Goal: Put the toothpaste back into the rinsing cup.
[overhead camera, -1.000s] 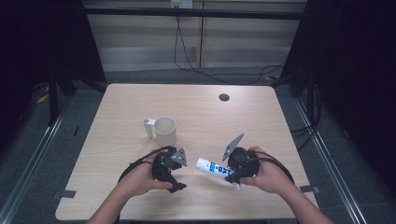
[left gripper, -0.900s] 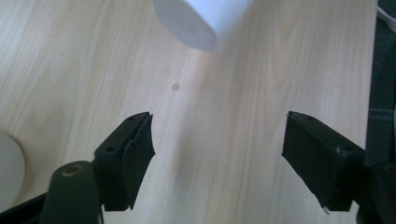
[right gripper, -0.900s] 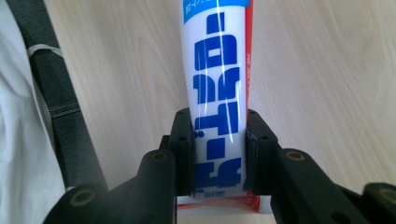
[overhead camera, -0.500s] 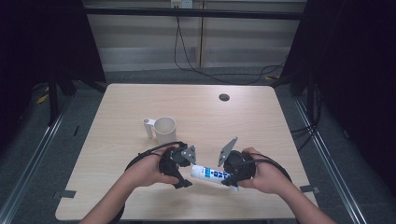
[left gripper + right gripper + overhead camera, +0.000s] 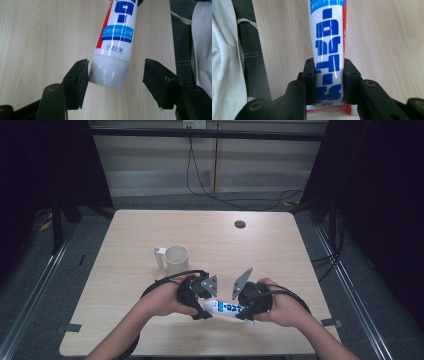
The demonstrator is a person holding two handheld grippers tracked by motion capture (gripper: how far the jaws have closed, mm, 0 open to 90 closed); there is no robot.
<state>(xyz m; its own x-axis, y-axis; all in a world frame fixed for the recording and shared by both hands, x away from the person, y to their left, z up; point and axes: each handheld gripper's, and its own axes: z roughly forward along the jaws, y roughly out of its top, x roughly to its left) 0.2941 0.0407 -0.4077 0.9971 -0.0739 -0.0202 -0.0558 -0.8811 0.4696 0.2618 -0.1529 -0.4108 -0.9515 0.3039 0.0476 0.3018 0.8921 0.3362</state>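
the toothpaste tube (image 5: 226, 308) is white with large blue japanese characters running along it, a red stripe down one side, and a blue band near the cap with small white writing; below that band sits a small boxed line of katakana, too fine to read with confidence. the tube lies level just above the bench (image 5: 125, 245), near its front edge, between the two hands. the right tool (image 5: 329, 82) is clamped on the tube's flat crimped end, pads pressed against both sides. the left tool (image 5: 116, 75) stands apart around the white cap: its jaws have just been closing, one pad at or nearly at the cap, the other with a clear gap. a white mug (image 5: 175, 258) stands well apart behind the left hand (image 5: 165, 300). a dark round hole (image 5: 240, 224) marks the far bench. the far half and both side edges lie open.
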